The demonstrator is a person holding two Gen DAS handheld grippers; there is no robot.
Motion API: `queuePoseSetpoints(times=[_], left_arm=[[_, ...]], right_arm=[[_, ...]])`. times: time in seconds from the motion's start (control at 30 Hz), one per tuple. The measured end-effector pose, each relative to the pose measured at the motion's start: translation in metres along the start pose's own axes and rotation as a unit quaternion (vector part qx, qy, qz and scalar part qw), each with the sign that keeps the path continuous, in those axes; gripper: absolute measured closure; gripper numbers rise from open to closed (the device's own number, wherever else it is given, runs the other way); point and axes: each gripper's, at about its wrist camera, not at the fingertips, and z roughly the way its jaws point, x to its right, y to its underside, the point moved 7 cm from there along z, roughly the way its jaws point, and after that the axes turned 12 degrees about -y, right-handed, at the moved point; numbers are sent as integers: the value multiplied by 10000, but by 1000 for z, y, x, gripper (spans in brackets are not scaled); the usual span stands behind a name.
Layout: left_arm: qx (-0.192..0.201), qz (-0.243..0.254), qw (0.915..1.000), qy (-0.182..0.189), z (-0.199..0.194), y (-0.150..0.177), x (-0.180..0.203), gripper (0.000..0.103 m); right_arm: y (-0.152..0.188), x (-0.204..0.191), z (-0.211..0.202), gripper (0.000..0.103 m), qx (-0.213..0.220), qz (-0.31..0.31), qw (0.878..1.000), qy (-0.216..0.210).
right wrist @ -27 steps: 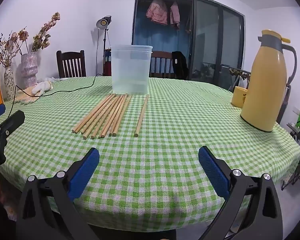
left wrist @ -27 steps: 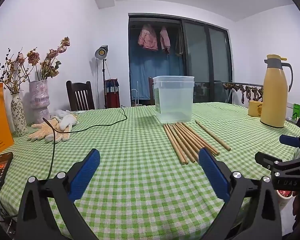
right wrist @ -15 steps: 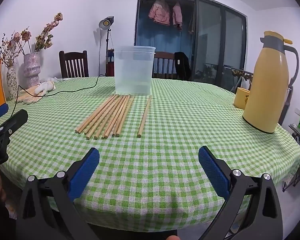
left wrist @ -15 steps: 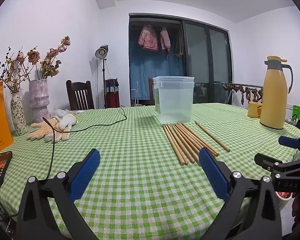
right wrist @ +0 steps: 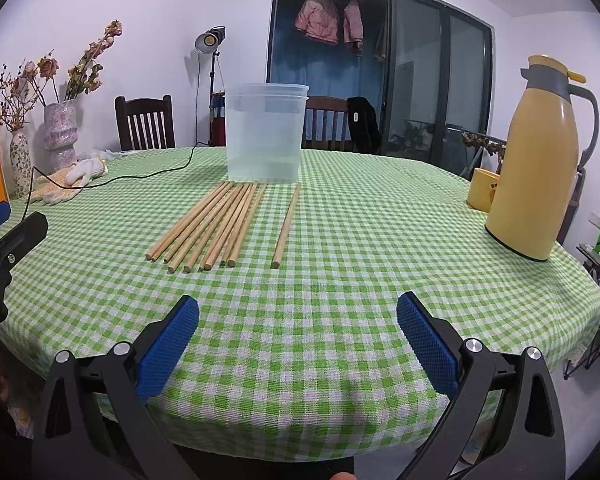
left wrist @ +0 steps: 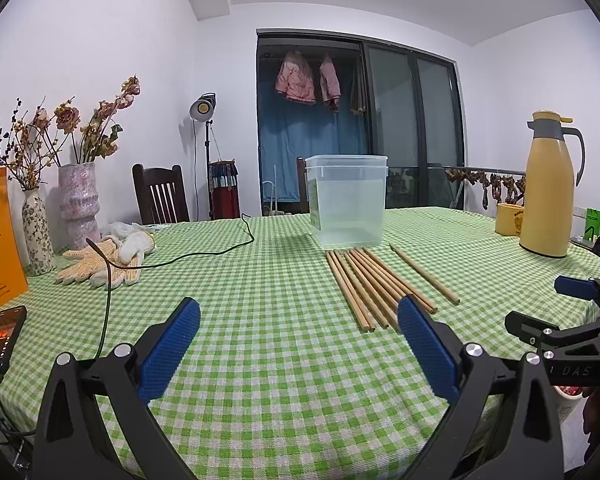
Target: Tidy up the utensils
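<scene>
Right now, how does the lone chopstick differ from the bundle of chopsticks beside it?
The lone chopstick lies by itself with bare cloth on both sides, while the bundle of chopsticks lies packed side by side, some touching. The lone chopstick sits to the right of the bundle, closer to the yellow thermos. The bundle's near ends are staggered; the lone one has a single end. Both are plain wood, flat on the checked tablecloth, far ends toward the clear container.

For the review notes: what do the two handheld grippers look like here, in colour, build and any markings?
Both match: the left gripper and right gripper have black plastic arms with triangular cutouts, silver screw heads at the joints, and blue textured pads on the fingers. The right gripper's body, seen from the left wrist, bears pale lettering reading roughly "DAS". No cables or sleeves show.
</scene>
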Motion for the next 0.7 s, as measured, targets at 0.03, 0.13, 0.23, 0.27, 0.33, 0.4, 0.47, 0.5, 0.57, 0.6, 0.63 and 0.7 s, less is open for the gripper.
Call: queuePoseSetpoints(times=[0.03,0.13,0.23,0.27,0.33,0.4,0.47,0.5,0.57,0.6,0.63,0.7], left_arm=[[-2,-2,10000,-1,0,0,0,7],[-14,-10,10000,-5,0,0,0,7],[-36,-6,10000,-15,0,-1,0,7],[-38,-5,10000,-11,0,-1,0,7],[-33,-5,10000,-9,0,-2,0,7],[-34,-5,10000,-8,0,-2,0,7],[-42,-3,10000,-10,1,-2,1,7],[-42,-5,10000,-6,0,-2,1,7],[-34,-3,10000,-11,0,-2,1,7],[-35,-3,10000,-9,0,-2,1,7],[-36,-4,10000,-12,0,-2,1,7],[-39,-5,10000,-17,0,-2,1,7]], right_arm=[[0,0,0,8,-8,17,10000,10],[1,2,1,8,-32,53,10000,15],[1,3,1,8,-38,73,10000,-10],[1,3,1,8,-31,76,10000,-16],[1,3,1,8,-28,64,10000,-27],[1,2,1,8,-30,60,10000,-39],[1,2,2,8,-31,61,10000,-47],[1,2,1,8,-26,60,10000,-47],[1,2,2,8,-27,59,10000,-57],[1,2,2,8,-27,55,10000,-61],[1,2,2,8,-28,52,10000,-61],[1,2,1,8,-25,56,10000,-55]])
